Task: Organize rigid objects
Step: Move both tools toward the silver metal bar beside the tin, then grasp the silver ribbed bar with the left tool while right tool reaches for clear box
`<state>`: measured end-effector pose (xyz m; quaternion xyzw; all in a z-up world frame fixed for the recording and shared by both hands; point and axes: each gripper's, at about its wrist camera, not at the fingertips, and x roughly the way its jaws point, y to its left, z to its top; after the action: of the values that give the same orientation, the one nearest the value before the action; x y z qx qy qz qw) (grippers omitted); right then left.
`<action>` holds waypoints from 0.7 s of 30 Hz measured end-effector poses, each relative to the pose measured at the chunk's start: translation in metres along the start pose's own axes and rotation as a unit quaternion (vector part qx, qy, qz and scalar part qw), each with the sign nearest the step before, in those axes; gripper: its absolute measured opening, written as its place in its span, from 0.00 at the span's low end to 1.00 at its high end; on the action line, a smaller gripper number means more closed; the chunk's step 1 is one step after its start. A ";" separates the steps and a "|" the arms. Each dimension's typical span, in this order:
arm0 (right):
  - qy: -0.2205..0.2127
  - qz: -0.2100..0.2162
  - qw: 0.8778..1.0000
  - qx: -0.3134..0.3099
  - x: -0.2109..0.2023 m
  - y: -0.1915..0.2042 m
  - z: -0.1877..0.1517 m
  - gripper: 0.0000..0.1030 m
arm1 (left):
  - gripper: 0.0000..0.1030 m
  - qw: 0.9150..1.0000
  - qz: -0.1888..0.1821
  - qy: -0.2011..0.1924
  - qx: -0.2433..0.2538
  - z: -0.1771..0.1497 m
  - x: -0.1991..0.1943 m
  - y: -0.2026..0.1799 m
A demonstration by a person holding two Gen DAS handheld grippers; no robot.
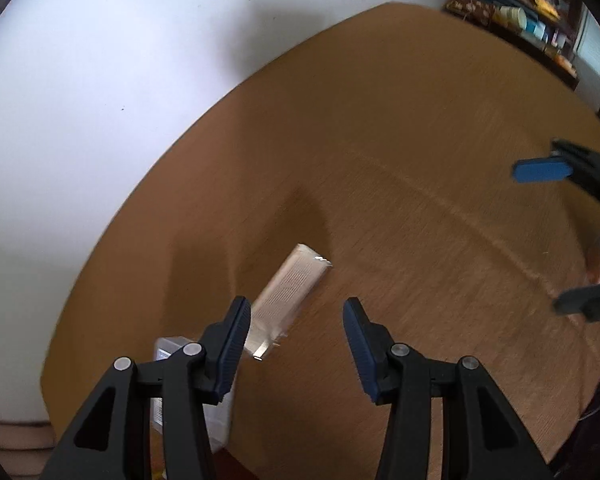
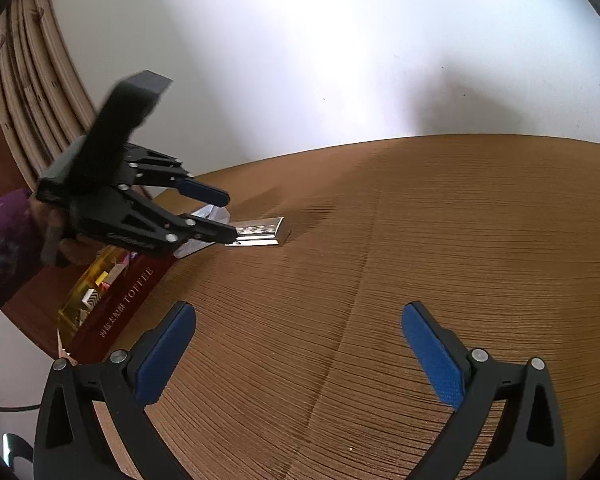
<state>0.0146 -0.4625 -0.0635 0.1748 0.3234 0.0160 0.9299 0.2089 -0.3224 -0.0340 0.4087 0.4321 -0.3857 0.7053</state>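
Note:
A flat silvery metal bar [image 1: 288, 296] lies on the brown wooden table [image 1: 420, 160] near its left edge; it also shows in the right wrist view [image 2: 260, 232]. My left gripper [image 1: 296, 320] is open and empty, just above and short of the bar, which lies partly under the left finger. It shows from the side in the right wrist view [image 2: 224, 216]. A clear plastic box [image 1: 216, 412] sits under its left finger at the table's edge. My right gripper [image 2: 300, 344] is open and empty over bare table, far right of the bar; it appears in the left wrist view [image 1: 556, 236].
A white wall [image 2: 300, 60] stands behind the table. Left of the table edge lie a dark red toffee box [image 2: 120, 312] and a yellow transparent case [image 2: 88, 296] with small items. A cluttered shelf [image 1: 516, 20] is far right.

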 end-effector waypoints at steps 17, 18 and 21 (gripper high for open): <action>0.001 0.016 1.000 0.024 -0.005 -0.011 -0.002 1.00 | 0.56 0.994 -0.050 0.084 -0.047 0.023 0.064 0.025; 0.001 0.016 1.000 0.025 -0.005 -0.010 -0.001 1.00 | 0.54 0.992 -0.056 0.084 -0.077 0.022 0.065 0.030; 0.001 0.015 0.999 0.028 -0.004 -0.010 -0.001 1.00 | 0.29 0.988 -0.060 0.068 -0.123 0.018 0.060 0.025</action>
<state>0.0099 -0.4720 -0.0648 0.2057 0.3215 0.0210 0.9241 0.2559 -0.3409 -0.0779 0.3176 0.5472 -0.3422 0.6947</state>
